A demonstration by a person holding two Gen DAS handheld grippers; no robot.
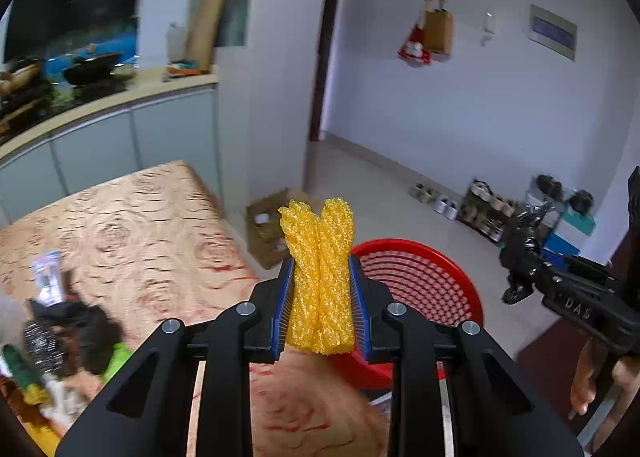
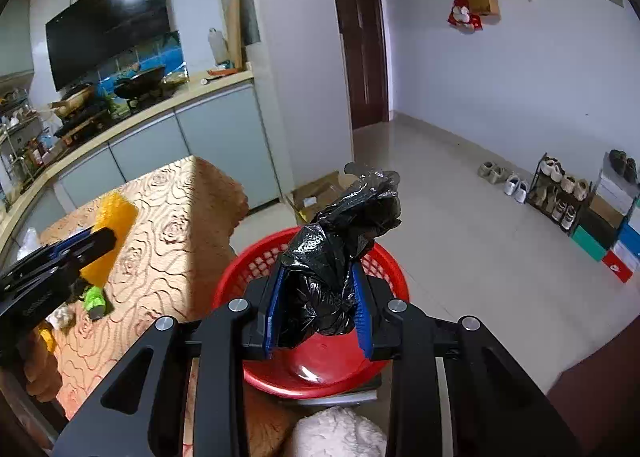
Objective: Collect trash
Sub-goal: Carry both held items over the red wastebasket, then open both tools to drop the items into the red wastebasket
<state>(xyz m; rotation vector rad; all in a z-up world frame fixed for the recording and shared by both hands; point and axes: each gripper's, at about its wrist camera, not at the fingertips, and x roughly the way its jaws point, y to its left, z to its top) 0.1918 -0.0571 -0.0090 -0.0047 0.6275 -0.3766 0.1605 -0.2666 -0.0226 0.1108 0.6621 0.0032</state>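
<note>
My left gripper point(image 1: 321, 297) has its fingers pinching a folded yellow foam net sleeve point(image 1: 319, 269). The sleeve is light, soft and springy; it compresses under the pads, so I judge a hold across its lower half, where the two folds lie together, as the secure one. Its long axis runs along the fingers, and the free end points toward 12 o'clock in the left wrist view, upright with a slight lean toward 11.

My right gripper point(image 2: 320, 305) has its fingers pinching a crumpled black plastic bag point(image 2: 340, 257). The bag is thin, limp and slick; I expect it to slide unless the bunched body stays between the pads. Its loose end rises toward 1 o'clock in the right wrist view.

The red basket point(image 2: 394, 269) stands on the floor directly beyond the right gripper, at 12 o'clock. In the left wrist view it lies at 2 o'clock from the sleeve. The bench point(image 1: 140, 225) with its patterned cloth lies at 9 o'clock and carries more scraps point(image 1: 72, 333), too blurred to name.
</note>
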